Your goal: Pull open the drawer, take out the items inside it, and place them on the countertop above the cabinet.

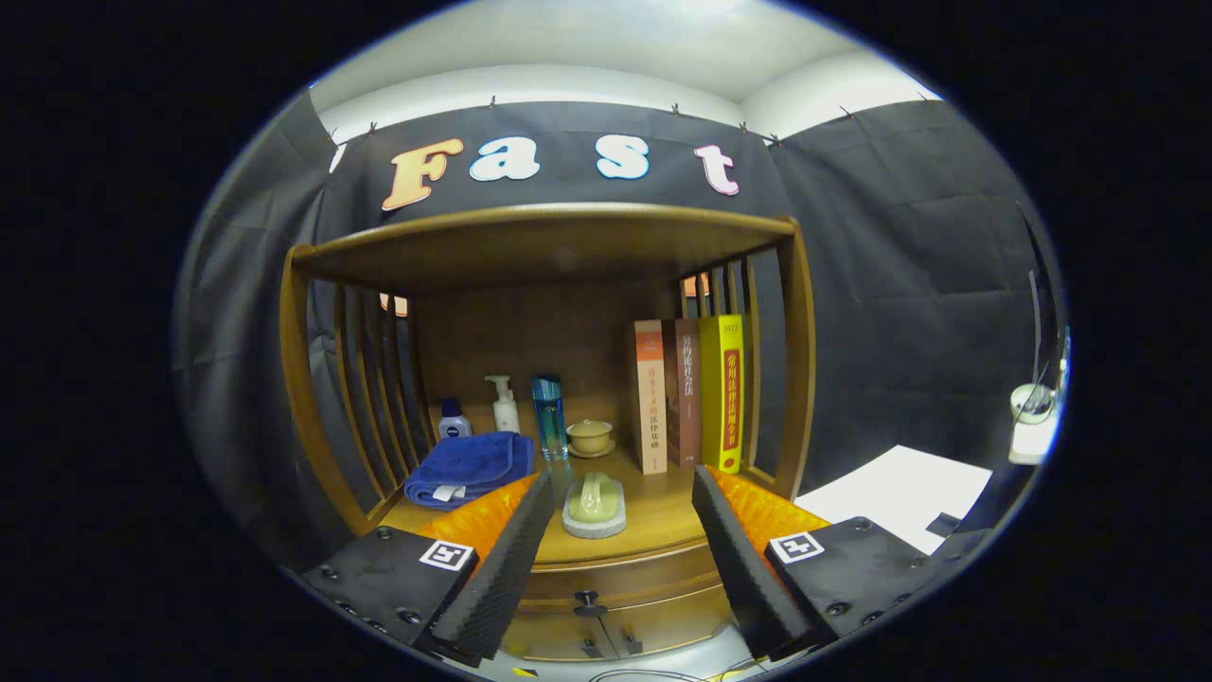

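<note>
The hand-held gripper (pixel 620 530) is released, its two fingers spread wide and holding nothing. Between them, just ahead, one pale green item on a grey round pad (pixel 595 507) lies on the countertop (pixel 663 516) of the wooden cabinet (pixel 549 379). Below it one drawer (pixel 644 580) with a single dark knob (pixel 589 601) sits shut; its contents are hidden. Beyond the fingers, on the same countertop, lie one folded blue towel (pixel 469 466), one small blue-capped bottle (pixel 454 420), one white pump bottle (pixel 504 404), one tall blue bottle (pixel 548 417), and one lidded cup on a saucer (pixel 591 437). Three books (pixel 688 393) stand upright against the right-hand slats.
</note>
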